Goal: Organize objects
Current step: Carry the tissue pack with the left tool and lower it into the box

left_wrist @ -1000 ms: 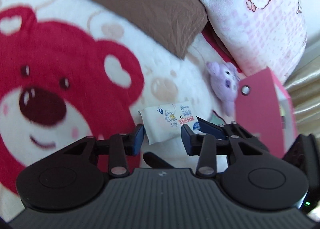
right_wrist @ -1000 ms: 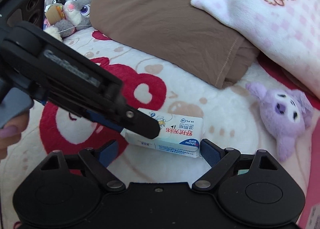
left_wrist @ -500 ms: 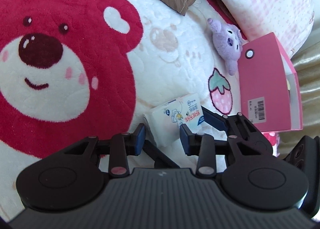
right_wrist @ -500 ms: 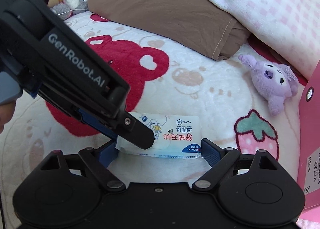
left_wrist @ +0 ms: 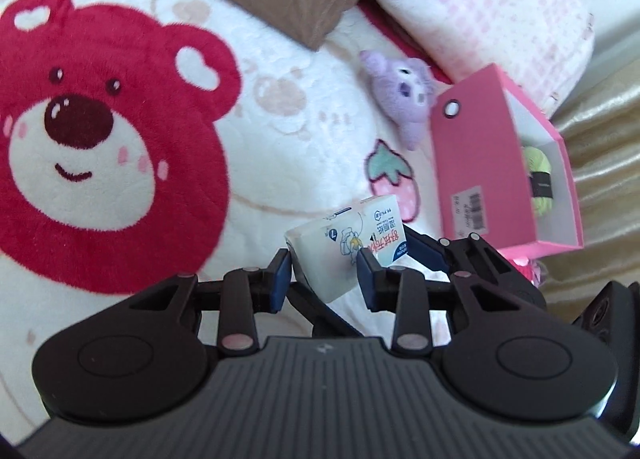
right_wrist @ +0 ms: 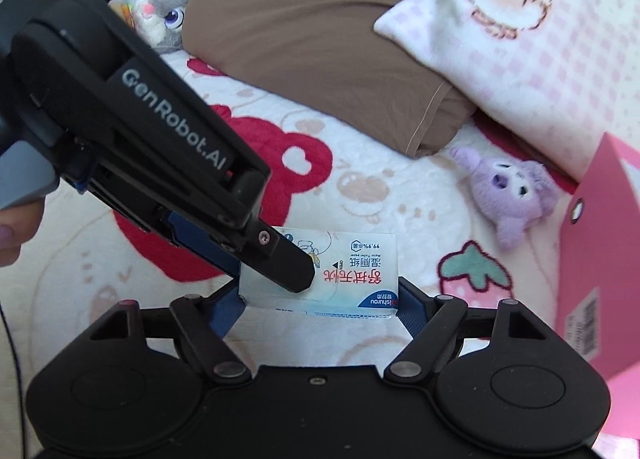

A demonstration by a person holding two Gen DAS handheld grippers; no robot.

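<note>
between both grippers, left gripper [left_wrist: 324,279] and right gripper [right_wrist: 318,309], a wipes pack [right_wrist: 344,271]

White wipes pack [right_wrist: 352,275] between both claws, right claw [right_wrist: 318,309] and left claw [right_wrist: 276,271].

Both grippers tilt downward — left gripper [left_wrist: 323,278] and right gripper [right_wrist: 318,307] jaws just closing inward.

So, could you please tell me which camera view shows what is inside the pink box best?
The left wrist view: it looks into the open pink box, where a green yarn ball with a dark band lies. The right wrist view shows only the box's closed pink outer side at the frame's right edge, nothing of its inside.
</note>
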